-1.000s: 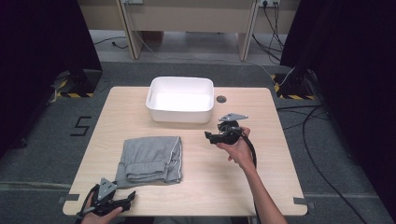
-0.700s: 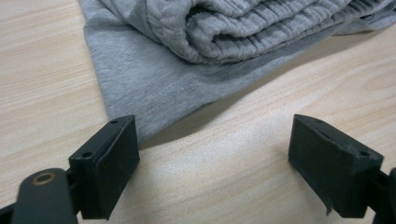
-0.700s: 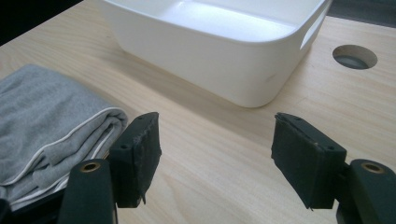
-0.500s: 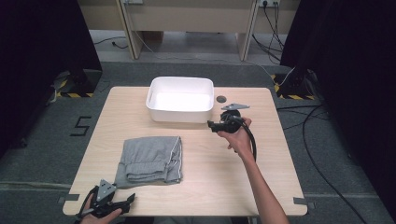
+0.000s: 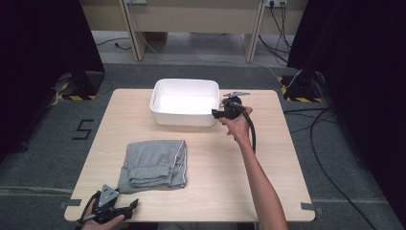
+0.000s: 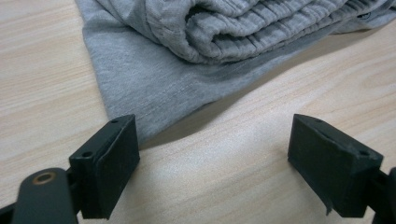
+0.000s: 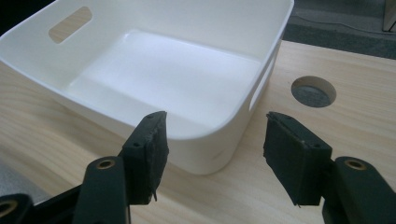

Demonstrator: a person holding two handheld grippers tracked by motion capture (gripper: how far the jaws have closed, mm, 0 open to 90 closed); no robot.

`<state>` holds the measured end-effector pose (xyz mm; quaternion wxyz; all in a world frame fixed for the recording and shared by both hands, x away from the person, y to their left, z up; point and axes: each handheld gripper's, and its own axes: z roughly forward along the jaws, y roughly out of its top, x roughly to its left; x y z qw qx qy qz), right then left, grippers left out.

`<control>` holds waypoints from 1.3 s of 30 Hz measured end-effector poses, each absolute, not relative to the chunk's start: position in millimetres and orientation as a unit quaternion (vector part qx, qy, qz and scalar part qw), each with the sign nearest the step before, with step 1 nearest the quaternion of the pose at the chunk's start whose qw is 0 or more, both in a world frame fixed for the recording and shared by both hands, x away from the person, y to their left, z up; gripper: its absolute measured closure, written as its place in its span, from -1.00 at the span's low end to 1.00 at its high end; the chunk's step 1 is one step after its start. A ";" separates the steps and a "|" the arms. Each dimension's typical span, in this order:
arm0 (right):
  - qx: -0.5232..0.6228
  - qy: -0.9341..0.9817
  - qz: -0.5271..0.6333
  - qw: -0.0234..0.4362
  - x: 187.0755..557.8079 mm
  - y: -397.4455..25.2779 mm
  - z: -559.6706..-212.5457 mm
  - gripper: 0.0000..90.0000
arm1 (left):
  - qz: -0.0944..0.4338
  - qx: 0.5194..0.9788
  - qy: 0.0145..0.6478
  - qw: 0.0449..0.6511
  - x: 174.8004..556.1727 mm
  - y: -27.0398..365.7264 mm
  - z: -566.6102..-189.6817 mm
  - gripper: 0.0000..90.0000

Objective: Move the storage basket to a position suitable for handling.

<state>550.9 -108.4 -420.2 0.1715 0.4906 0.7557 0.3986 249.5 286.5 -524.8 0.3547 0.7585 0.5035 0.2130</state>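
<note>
The right gripper (image 7: 212,154) is hovering with jaws apart at the near corner of the white bin (image 7: 196,135), apparently lining up to grip its rim. The left gripper (image 6: 215,168), jaws also spread and empty, is waiting just short of the folded grey cloth (image 6: 187,60), which is lying nearer the person than the bin. Next, the right jaws need to straddle the bin wall and close.

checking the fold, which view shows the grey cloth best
The left gripper view: the grey cloth lies just beyond the open left gripper, showing rolled ribbed layers on a flat bottom layer. The high view shows the whole cloth as a folded rectangle on the table, without fine detail.
</note>
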 end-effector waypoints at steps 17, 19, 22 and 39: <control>0.515 0.753 0.370 0.179 577.5 -101.2 -433.9 0.10 | 0.213 0.759 0.502 0.356 249.1 286.9 -525.1 -0.66; 0.510 0.757 0.364 0.187 577.0 -99.8 -433.2 0.14 | 0.214 0.758 0.502 0.356 249.1 286.9 -525.2 -0.66; 0.507 0.761 0.347 0.210 575.4 -100.5 -431.6 0.21 | 0.213 0.759 0.502 0.356 248.6 287.0 -524.9 -0.66; 0.535 0.744 0.333 0.222 561.7 -171.5 -439.1 0.40 | 0.212 0.761 0.501 0.354 248.8 287.0 -524.6 -0.66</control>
